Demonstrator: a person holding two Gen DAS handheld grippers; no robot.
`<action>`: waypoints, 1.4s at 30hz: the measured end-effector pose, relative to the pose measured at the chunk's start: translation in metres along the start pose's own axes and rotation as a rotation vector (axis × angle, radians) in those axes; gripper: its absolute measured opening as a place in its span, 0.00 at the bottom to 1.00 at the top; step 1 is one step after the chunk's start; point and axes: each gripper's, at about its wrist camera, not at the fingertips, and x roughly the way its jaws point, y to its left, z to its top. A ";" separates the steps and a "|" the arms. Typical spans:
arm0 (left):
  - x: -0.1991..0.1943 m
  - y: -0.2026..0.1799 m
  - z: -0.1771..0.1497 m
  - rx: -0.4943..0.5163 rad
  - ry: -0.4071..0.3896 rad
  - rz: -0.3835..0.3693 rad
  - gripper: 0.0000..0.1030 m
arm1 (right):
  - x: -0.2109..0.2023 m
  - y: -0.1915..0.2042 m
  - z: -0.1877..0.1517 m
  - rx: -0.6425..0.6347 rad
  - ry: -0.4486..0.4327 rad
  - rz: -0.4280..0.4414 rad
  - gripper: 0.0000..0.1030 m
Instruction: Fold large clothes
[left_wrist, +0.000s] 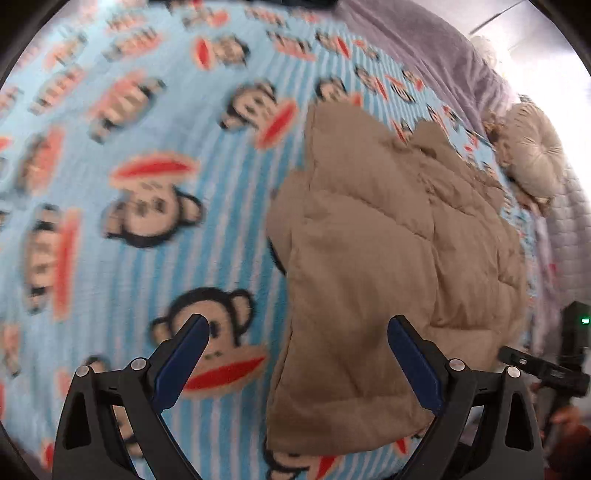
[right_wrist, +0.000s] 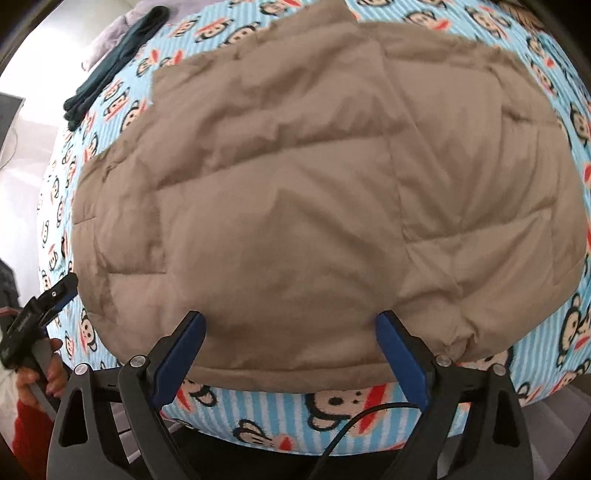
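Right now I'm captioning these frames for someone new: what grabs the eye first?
The tan quilted coat dominates, lying spread on a blue striped blanket printed with cartoon monkey faces. Both pairs of blue-padded fingers stand open: the right gripper over the coat's near hem, the left gripper over its side edge. A dark green garment lies at the blanket's far left corner.

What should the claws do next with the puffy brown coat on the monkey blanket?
Probably lower the right claw onto the coat edge nearest it and pinch it. Both claws are open and empty, the left claw hangs over the coat's side edge, and the coat lies spread flat.
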 end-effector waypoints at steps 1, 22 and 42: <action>0.008 0.002 0.003 0.004 0.024 -0.040 0.95 | 0.001 -0.001 0.000 0.003 0.001 0.002 0.92; 0.055 -0.049 0.036 0.114 0.179 -0.286 0.29 | -0.032 0.016 0.032 -0.087 -0.179 -0.011 0.27; -0.025 -0.346 0.026 0.258 0.099 -0.038 0.28 | 0.049 -0.033 0.121 0.030 -0.132 0.268 0.07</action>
